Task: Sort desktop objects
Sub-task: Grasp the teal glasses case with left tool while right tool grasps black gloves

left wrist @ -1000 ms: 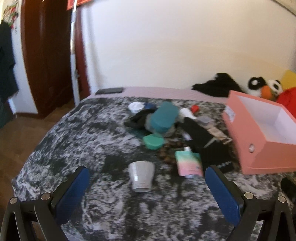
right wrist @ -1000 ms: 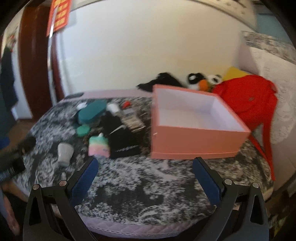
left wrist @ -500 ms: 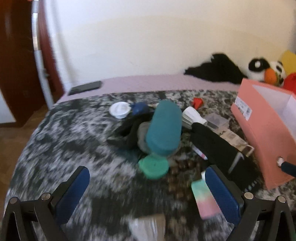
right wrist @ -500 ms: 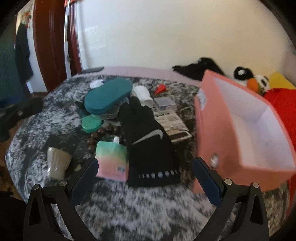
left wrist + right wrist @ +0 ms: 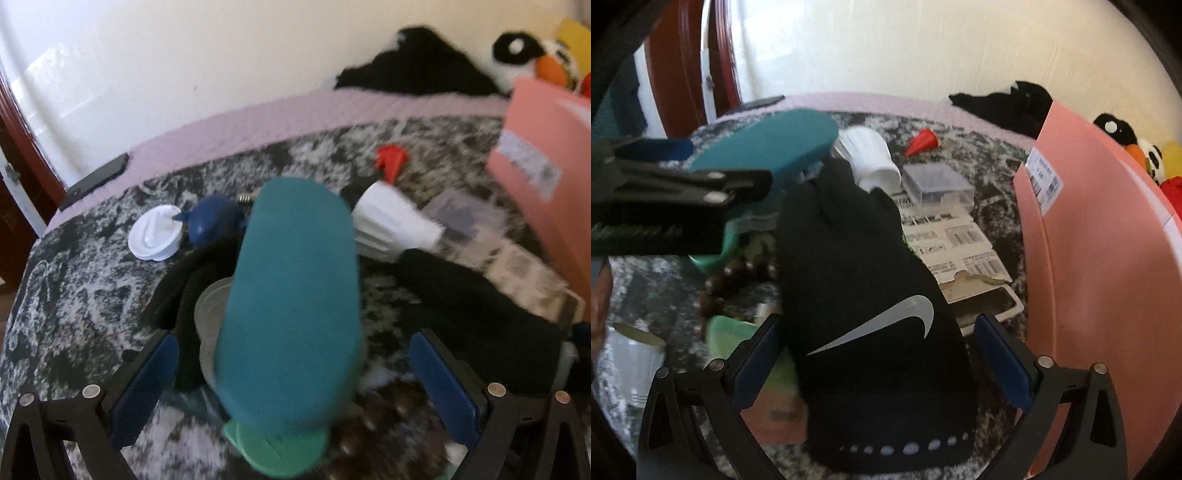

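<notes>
Each wrist camera looked forward and down, close over the bed's clutter: the left above the teal case (image 5: pixel 291 295), the right above the glove (image 5: pixel 871 314), both views sharing the case (image 5: pixel 768 147) and pink box (image 5: pixel 1089 258).

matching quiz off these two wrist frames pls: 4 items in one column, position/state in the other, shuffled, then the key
Items
1. teal case
2. black glove
3. pink box
4. red cone

Places
A. far back on the blanket, beyond the white cup
B. between the open jaws of the right gripper
C. upright at the right edge of the pile
D. between the open jaws of the left gripper

Pairs: 1-D, 2-B, 3-C, 4-A
</notes>
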Demonstrator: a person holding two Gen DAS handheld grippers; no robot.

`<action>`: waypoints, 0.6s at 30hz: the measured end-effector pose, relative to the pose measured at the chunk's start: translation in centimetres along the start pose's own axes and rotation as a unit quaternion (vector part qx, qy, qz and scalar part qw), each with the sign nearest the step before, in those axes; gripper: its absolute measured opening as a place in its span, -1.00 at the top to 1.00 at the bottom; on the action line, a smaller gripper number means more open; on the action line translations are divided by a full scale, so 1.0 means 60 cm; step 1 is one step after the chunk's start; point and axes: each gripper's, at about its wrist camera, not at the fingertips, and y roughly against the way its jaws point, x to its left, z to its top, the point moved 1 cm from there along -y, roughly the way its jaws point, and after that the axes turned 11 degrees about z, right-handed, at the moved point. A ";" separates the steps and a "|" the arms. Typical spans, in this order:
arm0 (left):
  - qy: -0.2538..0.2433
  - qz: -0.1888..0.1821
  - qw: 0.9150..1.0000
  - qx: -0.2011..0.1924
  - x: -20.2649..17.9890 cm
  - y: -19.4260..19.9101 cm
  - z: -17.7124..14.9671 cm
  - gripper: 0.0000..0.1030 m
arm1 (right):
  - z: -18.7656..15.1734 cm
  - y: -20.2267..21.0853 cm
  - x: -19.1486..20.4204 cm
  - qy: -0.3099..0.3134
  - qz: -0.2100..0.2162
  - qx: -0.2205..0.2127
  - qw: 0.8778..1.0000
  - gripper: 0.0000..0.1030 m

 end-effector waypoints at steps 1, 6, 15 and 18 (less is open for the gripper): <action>-0.002 0.002 1.000 0.006 -0.001 -0.011 0.001 -1.00 | -0.001 -0.008 -0.003 0.001 -0.004 0.002 1.000 -0.81; 0.001 -0.018 1.000 0.003 0.009 -0.030 0.004 -0.32 | -0.001 -0.014 -0.009 0.013 -0.003 0.000 1.000 0.32; 0.063 -0.028 0.997 -0.037 0.043 0.075 -0.028 -0.30 | 0.003 0.066 0.008 0.005 0.067 -0.040 0.997 0.73; 0.078 -0.019 0.995 -0.052 0.057 0.127 -0.050 -0.30 | 0.000 0.109 0.035 0.017 0.092 -0.059 0.994 0.74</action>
